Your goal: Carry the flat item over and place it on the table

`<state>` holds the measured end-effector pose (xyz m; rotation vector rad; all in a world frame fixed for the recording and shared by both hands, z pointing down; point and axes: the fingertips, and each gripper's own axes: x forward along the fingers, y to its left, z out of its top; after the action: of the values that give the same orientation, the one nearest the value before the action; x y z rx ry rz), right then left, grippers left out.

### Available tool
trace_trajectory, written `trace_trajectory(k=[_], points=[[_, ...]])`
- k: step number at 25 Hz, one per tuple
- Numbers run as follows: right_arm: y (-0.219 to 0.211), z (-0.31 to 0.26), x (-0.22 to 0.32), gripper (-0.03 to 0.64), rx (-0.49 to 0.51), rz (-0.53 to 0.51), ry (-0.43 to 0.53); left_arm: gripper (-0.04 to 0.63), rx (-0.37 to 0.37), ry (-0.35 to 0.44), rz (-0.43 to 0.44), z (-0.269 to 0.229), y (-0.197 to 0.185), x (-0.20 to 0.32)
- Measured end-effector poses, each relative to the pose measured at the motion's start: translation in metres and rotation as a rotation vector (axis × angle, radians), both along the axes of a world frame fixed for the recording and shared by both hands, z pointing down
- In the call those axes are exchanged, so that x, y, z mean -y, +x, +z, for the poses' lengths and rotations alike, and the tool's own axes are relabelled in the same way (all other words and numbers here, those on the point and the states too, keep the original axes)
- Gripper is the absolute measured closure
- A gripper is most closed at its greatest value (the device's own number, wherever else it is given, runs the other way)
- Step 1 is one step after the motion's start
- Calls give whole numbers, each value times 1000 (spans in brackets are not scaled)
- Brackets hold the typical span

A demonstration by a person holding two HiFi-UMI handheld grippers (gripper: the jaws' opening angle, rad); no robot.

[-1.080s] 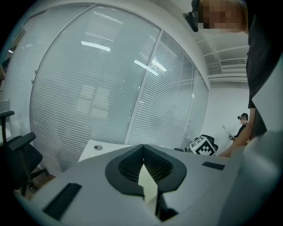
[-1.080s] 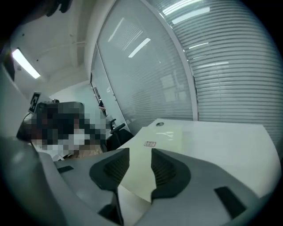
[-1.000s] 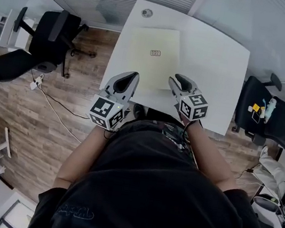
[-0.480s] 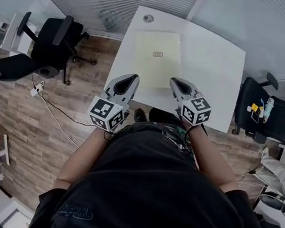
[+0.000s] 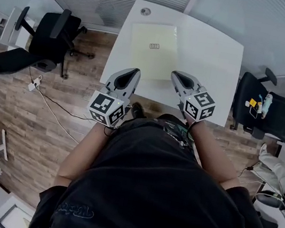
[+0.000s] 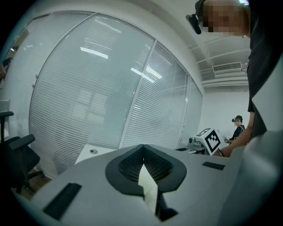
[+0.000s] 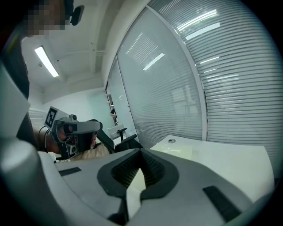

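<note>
A pale yellow flat sheet [image 5: 153, 45] lies flat on the white table [image 5: 212, 52], toward its left half. In the right gripper view the sheet [image 7: 177, 152] shows farther back on the table top [image 7: 230, 163]. My left gripper [image 5: 131, 72] hovers by the sheet's near left corner and my right gripper [image 5: 176, 76] by its near right corner. In the left gripper view the left gripper [image 6: 142, 158] has its tips together, and the right gripper [image 7: 140, 165] looks the same in its own view. Neither holds anything. Only a pale sliver shows through the slit behind each pair of tips.
A black office chair [image 5: 50, 36] stands left of the table on the wood floor, and another chair [image 5: 272, 113] with small items on it stands right. A round grommet [image 5: 145, 11] sits at the table's far left corner. Glass walls with blinds lie beyond.
Both grippers have risen slightly above the table's near edge. The right gripper's tip no longer overlaps the sheet's corner. The sheet stays flat on the table.
</note>
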<state>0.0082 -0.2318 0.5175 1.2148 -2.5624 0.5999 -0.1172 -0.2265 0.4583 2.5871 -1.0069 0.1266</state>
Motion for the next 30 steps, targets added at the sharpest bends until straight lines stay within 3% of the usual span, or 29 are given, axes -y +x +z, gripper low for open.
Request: trace_trajectory(k=[6, 21, 30], points=[[41, 3, -12, 595, 30, 14, -31, 580, -25, -22, -32, 2, 27, -16], [107, 5, -76, 595, 87, -71, -51, 580, -12, -56, -97, 12, 112, -82], [127, 0, -122, 595, 92, -109, -19, 580, 8, -9, -125, 6, 138, -134]])
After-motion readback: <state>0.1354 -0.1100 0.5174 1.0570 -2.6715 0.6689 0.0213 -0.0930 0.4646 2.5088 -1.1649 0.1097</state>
